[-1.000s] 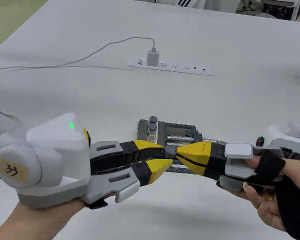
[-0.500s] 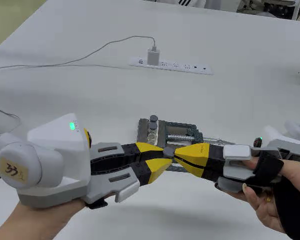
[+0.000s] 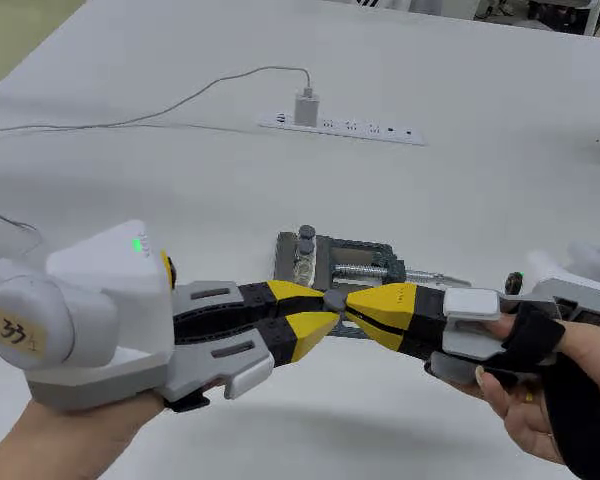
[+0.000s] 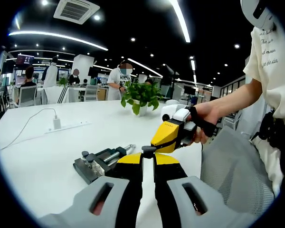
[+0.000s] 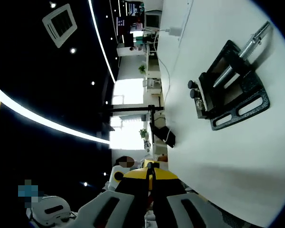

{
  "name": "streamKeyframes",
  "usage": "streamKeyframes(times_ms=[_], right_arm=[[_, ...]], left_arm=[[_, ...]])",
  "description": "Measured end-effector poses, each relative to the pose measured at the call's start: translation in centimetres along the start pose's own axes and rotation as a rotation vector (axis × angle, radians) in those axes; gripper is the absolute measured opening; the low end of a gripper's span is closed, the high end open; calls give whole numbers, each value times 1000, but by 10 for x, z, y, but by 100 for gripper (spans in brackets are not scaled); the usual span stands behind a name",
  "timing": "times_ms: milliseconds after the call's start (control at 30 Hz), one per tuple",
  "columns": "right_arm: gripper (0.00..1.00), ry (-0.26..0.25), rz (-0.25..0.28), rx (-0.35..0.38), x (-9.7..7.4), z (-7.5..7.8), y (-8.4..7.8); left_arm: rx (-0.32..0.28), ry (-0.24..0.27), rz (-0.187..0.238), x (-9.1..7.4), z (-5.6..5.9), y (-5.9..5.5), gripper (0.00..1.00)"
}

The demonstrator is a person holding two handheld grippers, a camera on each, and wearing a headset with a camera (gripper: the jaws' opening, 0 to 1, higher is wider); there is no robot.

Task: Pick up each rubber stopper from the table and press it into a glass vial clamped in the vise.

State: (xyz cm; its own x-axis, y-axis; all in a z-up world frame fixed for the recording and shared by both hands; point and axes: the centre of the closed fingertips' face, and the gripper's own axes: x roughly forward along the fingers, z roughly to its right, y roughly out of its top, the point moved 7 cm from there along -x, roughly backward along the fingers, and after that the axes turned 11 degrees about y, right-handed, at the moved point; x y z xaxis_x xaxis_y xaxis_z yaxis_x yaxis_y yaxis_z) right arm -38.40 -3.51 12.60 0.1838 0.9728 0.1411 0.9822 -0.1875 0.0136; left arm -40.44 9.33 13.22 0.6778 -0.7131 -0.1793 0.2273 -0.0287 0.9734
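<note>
Left claw (image 4: 148,154) and right claw (image 5: 150,167) are yellow and black, rubber stopper (image 3: 335,298) grey, vise (image 3: 365,262) dark grey, table (image 3: 460,200) white.

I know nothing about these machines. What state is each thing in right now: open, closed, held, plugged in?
left gripper: closed on the rubber stopper, in the air.
rubber stopper: pinched at the left gripper's tips.
right gripper: jaws closed, tips meeting the stopper; whether it also grips, unclear.
vise: clamped on two vials.
glass vials: upright, both capped with dark stoppers.
charger: plugged into the power strip.
</note>
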Motion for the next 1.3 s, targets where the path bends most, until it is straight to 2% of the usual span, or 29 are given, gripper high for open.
streamKeyframes(times_ms=[133,233,333,400,467,500,567,700,733,833,900,967,1033,1100,1133,1200,1233,1300], right_arm=[[2,5,5,-39,0,-2,1],[20,-21,36,-98,-1,-1,5],[33,-33,45,-156,-4,-1,10],[49,-53,51,-229,-4,-1,11],[63,-85,38,-306,-4,1,10],[72,-99,27,-318,-3,1,9],[81,-121,-4,-384,-4,3,7],[98,-141,-23,-419,-4,5,4],[99,-165,-34,-437,-5,7,5],[99,-182,-87,-487,-7,8,3],[99,-186,-126,-515,-7,7,1],[99,-182,-131,-565,-6,3,3],[99,-182,-171,-611,-6,1,3],[99,-205,-226,-661,-5,-2,2],[99,-220,-272,-714,-4,-3,2],[99,-243,-338,-759,-3,-5,0],[99,-258,-380,-813,-2,-6,0],[98,-284,-451,-852,0,-7,-3]], left_arm=[[-1,3,-6,0,0,-1,4],[-1,6,-11,-1,-1,-3,4],[-2,6,-15,-2,-1,-4,4],[-5,6,-18,-2,-1,-5,4],[-5,7,-20,-2,-1,-5,4],[-7,6,-21,-2,-1,-5,4],[-7,6,-22,-3,-1,-5,4],[-6,6,-26,-2,-1,-6,4],[-7,5,-29,-2,-1,-6,4],[-11,2,-34,-2,-1,-7,4],[-14,3,-38,-2,-1,-8,4],[-12,2,-40,-2,-2,-8,4],[-16,0,-44,-2,-2,-9,4],[-16,-2,-47,-2,-2,-9,4],[-14,-4,-49,-2,-2,-9,4],[-12,-7,-52,-1,-1,-10,4],[-12,-9,-53,-1,-1,-10,4],[-11,-12,-57,-1,-1,-10,4]])
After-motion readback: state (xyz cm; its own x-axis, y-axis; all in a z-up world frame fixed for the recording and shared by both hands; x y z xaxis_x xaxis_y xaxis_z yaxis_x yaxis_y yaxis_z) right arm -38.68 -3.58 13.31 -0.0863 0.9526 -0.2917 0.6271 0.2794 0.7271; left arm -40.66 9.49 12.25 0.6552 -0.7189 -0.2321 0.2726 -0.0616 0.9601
